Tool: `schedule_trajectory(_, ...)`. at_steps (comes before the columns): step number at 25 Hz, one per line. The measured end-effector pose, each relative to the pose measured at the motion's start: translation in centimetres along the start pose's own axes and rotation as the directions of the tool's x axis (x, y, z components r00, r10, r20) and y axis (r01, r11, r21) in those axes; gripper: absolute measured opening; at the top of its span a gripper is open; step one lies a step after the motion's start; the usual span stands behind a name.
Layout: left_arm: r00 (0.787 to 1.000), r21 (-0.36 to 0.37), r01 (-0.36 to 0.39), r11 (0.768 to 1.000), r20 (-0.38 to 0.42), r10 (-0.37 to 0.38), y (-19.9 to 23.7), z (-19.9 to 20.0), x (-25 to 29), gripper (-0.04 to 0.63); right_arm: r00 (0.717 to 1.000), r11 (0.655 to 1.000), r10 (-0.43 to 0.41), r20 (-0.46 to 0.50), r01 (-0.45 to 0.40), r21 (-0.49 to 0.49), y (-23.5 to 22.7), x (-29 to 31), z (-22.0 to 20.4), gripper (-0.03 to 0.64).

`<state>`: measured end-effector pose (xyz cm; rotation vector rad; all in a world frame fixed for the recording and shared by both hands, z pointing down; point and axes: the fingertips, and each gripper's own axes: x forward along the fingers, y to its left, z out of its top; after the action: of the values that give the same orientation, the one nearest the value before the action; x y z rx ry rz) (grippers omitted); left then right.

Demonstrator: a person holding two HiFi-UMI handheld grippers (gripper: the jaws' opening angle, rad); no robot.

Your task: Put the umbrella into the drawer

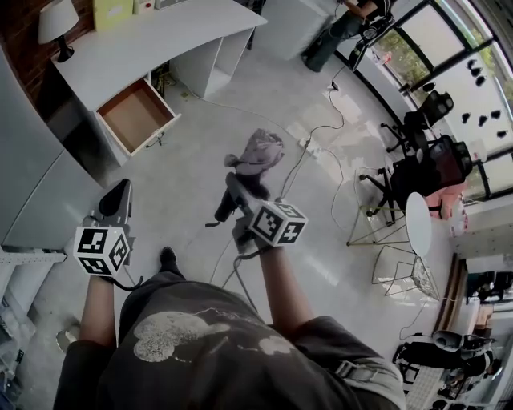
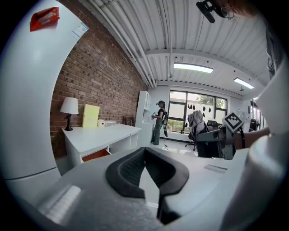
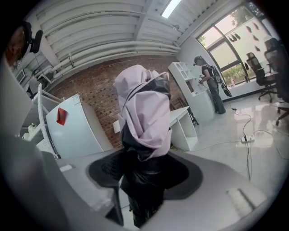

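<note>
A folded umbrella (image 1: 256, 154) with lilac cloth over a black body sticks out ahead of my right gripper (image 1: 240, 196), which is shut on its black lower part. In the right gripper view the umbrella (image 3: 145, 115) stands upright between the pads of the right gripper (image 3: 141, 169) and hides much of what lies ahead. The open drawer (image 1: 135, 117), brown inside, juts from under the white desk (image 1: 152, 38) at the upper left. My left gripper (image 1: 120, 194) is held low on the left, shut and empty. In the left gripper view its pads (image 2: 131, 169) meet, with the drawer (image 2: 95, 154) beyond.
A lamp (image 1: 56, 24) and a yellow box (image 1: 112, 11) stand on the desk. A tall white cabinet (image 2: 27, 90) is close on the left. Cables (image 1: 321, 128) trail over the floor. Office chairs (image 1: 425, 160) and a round white table (image 1: 418, 224) stand at the right; a person (image 1: 345, 24) stands far back.
</note>
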<state>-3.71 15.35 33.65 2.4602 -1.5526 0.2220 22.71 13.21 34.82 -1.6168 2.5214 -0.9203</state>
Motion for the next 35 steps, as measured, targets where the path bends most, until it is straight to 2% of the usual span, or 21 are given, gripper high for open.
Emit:
schedule_trajectory(6,0.999,-0.012,0.029,1.000,0.030,-0.029,4.7,1.9,4.4,0.011,0.998,0.999,-0.037,0.053,0.038,-0.016,0.2,4.4,3.4,0.239)
schedule_trajectory(12,0.999,-0.039,0.027,0.999,0.020,-0.027,7.1,1.9,6.1,0.011,0.998,0.999,-0.052,0.023,0.053,-0.014,-0.1,7.6,3.7,0.239)
schedule_trajectory(18,0.999,-0.062,-0.043,0.997,0.000,0.043,8.9,1.5,7.9,0.011,1.000,0.999,0.008,-0.028,-0.009,-0.033,-0.6,11.7,4.7,0.239)
schedule_trajectory(23,0.989,-0.065,-0.145,0.987,-0.008,0.145,10.8,2.0,11.1,0.011,0.992,0.994,0.095,-0.079,-0.099,-0.052,-2.7,18.1,7.0,0.239)
schedule_trajectory(26,0.973,-0.080,-0.231,0.970,-0.019,0.230,11.9,2.3,14.0,0.011,0.977,0.980,0.174,-0.124,-0.184,-0.071,-4.0,22.7,9.0,0.239)
schedule_trajectory(30,0.941,-0.109,-0.338,0.935,-0.042,0.335,12.2,2.6,17.5,0.011,0.937,0.949,0.276,-0.214,-0.301,-0.095,-6.0,28.2,11.3,0.239)
schedule_trajectory(32,0.917,-0.112,-0.399,0.910,-0.057,0.395,12.3,3.2,18.9,0.011,0.910,0.927,0.325,-0.259,-0.361,-0.103,-6.8,30.7,12.5,0.239)
schedule_trajectory(35,0.870,-0.128,-0.493,0.861,-0.070,0.488,12.4,4.3,20.6,0.011,0.865,0.897,0.381,-0.326,-0.431,-0.096,-8.1,34.4,13.7,0.239)
